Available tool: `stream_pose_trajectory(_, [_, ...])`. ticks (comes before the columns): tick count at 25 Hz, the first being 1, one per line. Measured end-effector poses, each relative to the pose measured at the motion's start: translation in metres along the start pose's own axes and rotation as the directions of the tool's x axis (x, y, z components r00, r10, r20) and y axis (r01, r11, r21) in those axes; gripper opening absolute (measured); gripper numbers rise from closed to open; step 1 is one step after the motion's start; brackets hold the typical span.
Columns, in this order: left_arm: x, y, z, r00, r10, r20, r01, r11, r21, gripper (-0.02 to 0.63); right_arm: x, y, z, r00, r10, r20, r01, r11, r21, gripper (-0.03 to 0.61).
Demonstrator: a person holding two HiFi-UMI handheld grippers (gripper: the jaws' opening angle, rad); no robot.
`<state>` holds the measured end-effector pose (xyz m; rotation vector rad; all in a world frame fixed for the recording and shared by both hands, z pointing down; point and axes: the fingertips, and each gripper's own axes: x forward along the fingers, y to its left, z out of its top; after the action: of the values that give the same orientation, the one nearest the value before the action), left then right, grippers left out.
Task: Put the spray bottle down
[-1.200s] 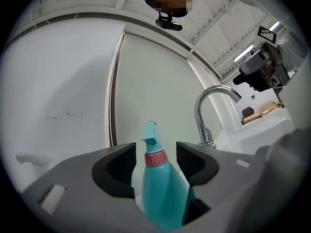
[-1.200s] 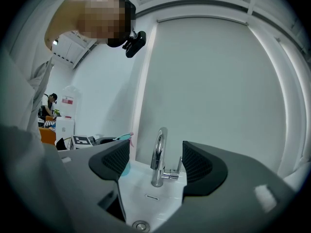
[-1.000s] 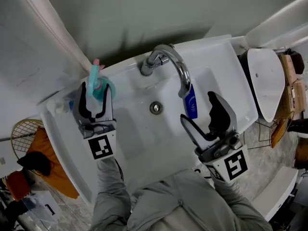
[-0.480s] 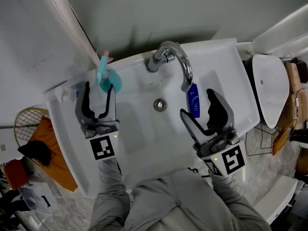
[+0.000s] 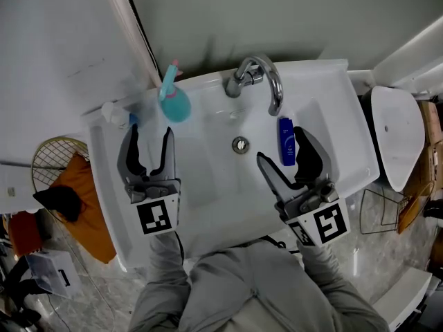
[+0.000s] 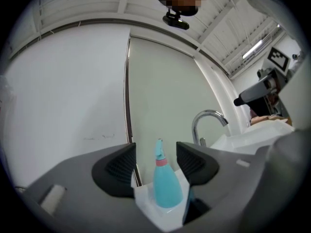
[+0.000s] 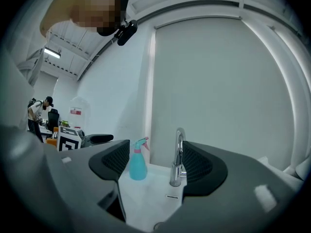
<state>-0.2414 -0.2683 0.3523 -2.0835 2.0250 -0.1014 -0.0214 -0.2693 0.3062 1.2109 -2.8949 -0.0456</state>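
Observation:
The teal spray bottle with a pink collar stands upright on the sink's back left corner. It shows beyond the jaws in the left gripper view as the same bottle, and at the left in the right gripper view. My left gripper is open, a short way in front of the bottle and apart from it. My right gripper is open over the right side of the basin, holding nothing.
A white sink carries a chrome tap at the back and a drain in the basin. A blue tube lies by the right gripper. A wire basket and orange cloth sit at the left; a toilet stands at the right.
My left gripper has let go of the spray bottle and drawn back toward me; the bottle now stands alone on the sink corner. The right gripper has barely moved.

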Motion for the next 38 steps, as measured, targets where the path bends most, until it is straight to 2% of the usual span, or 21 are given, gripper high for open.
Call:
stream_pose_trajectory(5, [-0.028,0.004,0.013,1.0,0.012,-0.016,-0.012,1.0,0.007,0.279,-0.01,0.016,0.006,1.0,0.011,0.018,-0.011,1.0,0.008,0.333])
stream_pose_trajectory(10, [-0.057,0.008,0.034,1.0,0.023,0.009,-0.023,1.0,-0.001,0.279,-0.023,0.032,0.011,0.999,0.013,0.038,-0.014,1.0,0.015,0.333])
stream_pose_trajectory(18, [-0.1,-0.003,0.047,1.0,0.004,-0.007,-0.004,1.0,-0.009,0.279,-0.042,0.064,0.017,0.998,0.038,0.053,-0.039,0.999,0.01,0.333])
stream_pose_trajectory(27, [-0.155,0.004,0.062,0.998,0.062,-0.012,-0.062,0.998,-0.025,0.279,-0.06,0.095,0.022,0.994,0.088,0.061,-0.088,0.996,-0.003,0.333])
stream_pose_trajectory(38, [-0.201,-0.003,0.073,0.996,0.084,-0.032,-0.084,0.996,-0.021,0.279,-0.073,0.121,0.019,0.991,0.12,0.057,-0.119,0.993,-0.016,0.333])
